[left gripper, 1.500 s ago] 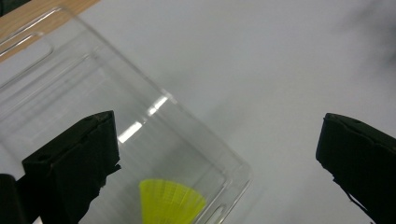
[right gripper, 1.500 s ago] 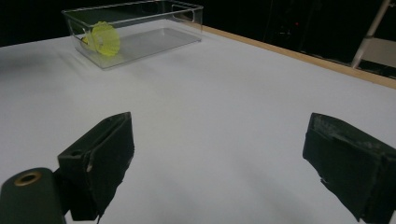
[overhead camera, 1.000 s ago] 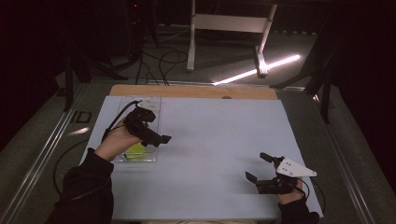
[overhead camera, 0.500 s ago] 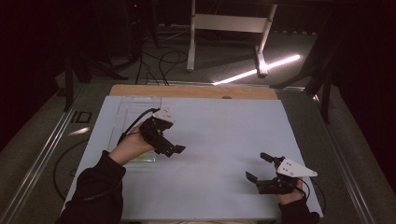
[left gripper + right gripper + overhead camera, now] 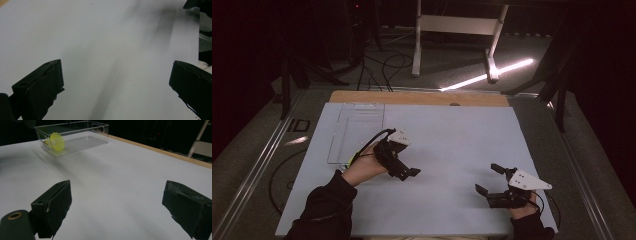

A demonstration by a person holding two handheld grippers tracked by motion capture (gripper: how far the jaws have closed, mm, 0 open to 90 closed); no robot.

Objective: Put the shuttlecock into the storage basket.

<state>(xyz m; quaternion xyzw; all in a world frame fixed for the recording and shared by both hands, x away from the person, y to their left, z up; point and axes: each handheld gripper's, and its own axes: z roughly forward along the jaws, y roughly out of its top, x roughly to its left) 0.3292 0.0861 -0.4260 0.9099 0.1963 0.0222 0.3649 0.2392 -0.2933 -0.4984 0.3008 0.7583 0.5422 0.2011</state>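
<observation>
My left gripper (image 5: pixel 406 173) hovers open over the light grey mat (image 5: pixel 452 135), just right of a clear plastic box (image 5: pixel 357 129). In the left gripper view its jaws stand wide apart with bare mat between them (image 5: pixel 117 72). My right gripper (image 5: pixel 490 181) rests open near the mat's front right, with nothing between its jaws (image 5: pixel 117 190). In the right gripper view the clear box (image 5: pixel 82 137) holds a yellow ridged round piece (image 5: pixel 57 142) at its near end. From above, the left hand (image 5: pixel 364 169) covers that end of the box.
A wooden strip (image 5: pixel 419 97) runs along the table's far edge. Behind it stand a white metal frame (image 5: pixel 457 30) and cables on the dark floor. A metal rail (image 5: pixel 257 165) borders the table's left side. Each gripper trails a black cable.
My left gripper has moved right and a little nearer, away from the clear box and out over the bare mat, with its jaws open. The right gripper has stayed put.
</observation>
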